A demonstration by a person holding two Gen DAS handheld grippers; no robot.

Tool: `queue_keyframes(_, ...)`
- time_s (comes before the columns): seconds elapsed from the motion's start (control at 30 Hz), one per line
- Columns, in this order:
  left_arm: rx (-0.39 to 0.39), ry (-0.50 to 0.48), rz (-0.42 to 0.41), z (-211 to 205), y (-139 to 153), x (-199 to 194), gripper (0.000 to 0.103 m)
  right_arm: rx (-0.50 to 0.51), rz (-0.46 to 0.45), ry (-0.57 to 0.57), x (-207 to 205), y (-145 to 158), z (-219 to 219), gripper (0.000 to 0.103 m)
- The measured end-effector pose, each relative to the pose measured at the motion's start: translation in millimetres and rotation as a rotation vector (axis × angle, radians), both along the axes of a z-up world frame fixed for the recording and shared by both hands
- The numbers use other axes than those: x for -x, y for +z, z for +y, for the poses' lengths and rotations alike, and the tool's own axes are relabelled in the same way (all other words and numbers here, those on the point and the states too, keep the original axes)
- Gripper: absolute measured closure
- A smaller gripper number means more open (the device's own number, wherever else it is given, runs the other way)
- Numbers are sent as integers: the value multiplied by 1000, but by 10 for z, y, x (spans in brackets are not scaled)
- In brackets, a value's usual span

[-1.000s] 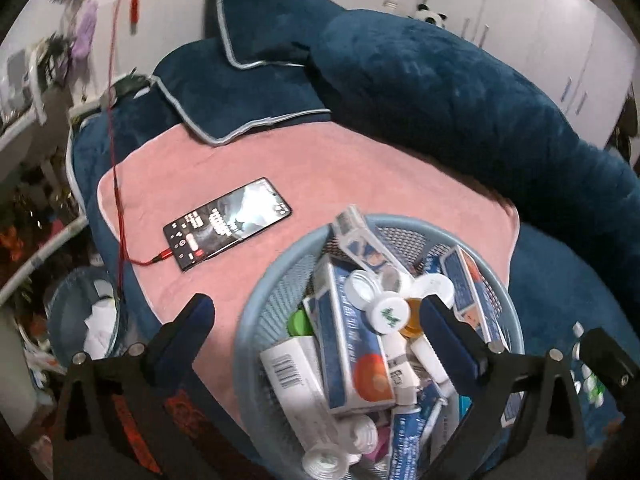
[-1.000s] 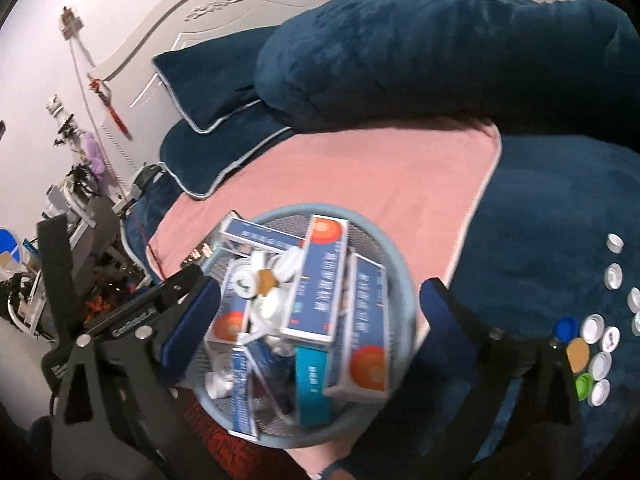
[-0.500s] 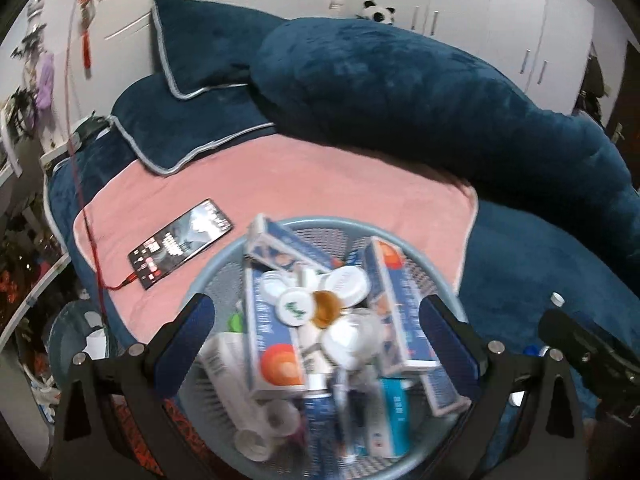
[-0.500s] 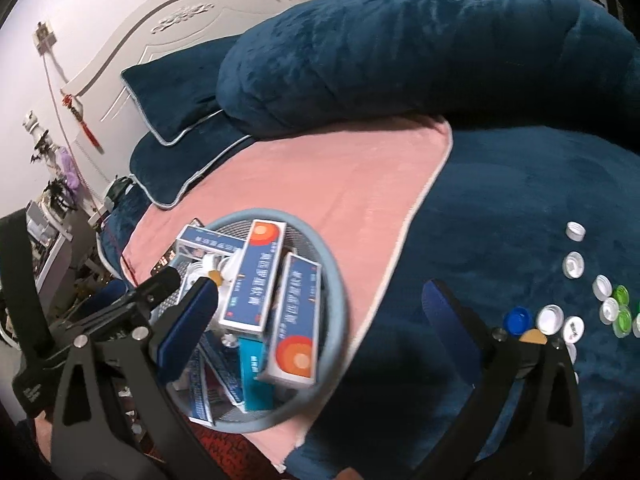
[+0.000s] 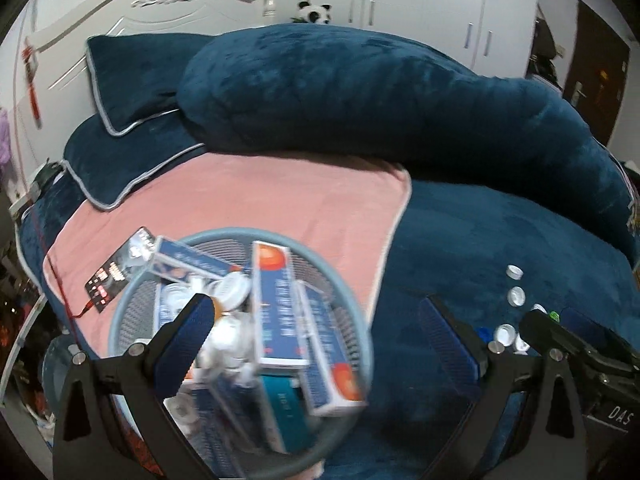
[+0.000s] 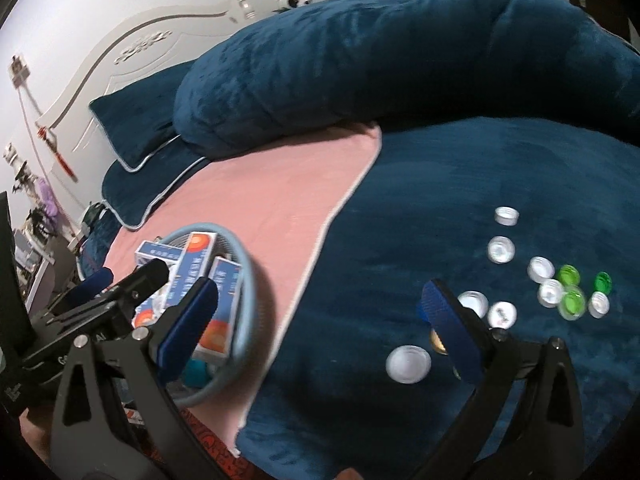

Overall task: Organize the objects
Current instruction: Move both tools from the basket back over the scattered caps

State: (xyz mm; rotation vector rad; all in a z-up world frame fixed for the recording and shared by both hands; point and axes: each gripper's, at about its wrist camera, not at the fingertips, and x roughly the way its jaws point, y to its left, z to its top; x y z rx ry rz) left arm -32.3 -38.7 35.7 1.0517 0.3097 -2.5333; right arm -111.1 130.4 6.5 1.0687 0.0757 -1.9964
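You held both tools wide open: left tool (image 5: 316,328) over the basket (image 5: 352,300), right tool (image 6: 320,304) facing caps (image 6: 500,250) at 2 o'clock, probably to collect them.

Left wrist view: above the basket (image 5: 240,320), looking down at the bed (image 5: 480,248). Right wrist view: further right, over the caps (image 6: 502,250). Shared: basket (image 6: 244,320), pink blanket (image 6: 272,200), caps (image 5: 516,296).

boxes (image 5: 276,312) in basket (image 5: 240,236), caps (image 6: 500,249) right

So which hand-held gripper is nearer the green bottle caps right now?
Right. The right hand-held gripper is open just short of the green bottle caps; the left hand-held gripper is open over the basket.
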Motion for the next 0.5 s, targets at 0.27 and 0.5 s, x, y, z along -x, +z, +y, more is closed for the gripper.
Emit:
queue_keyframes(0.27,-21,-125,-10,571,-15,222,1,-31,1,-77,278,-159,570,0)
queue_keyframes(0.5,-79,-289,-90,1208,-374,357,1,-144,-16,-170,544,-616,1189,0)
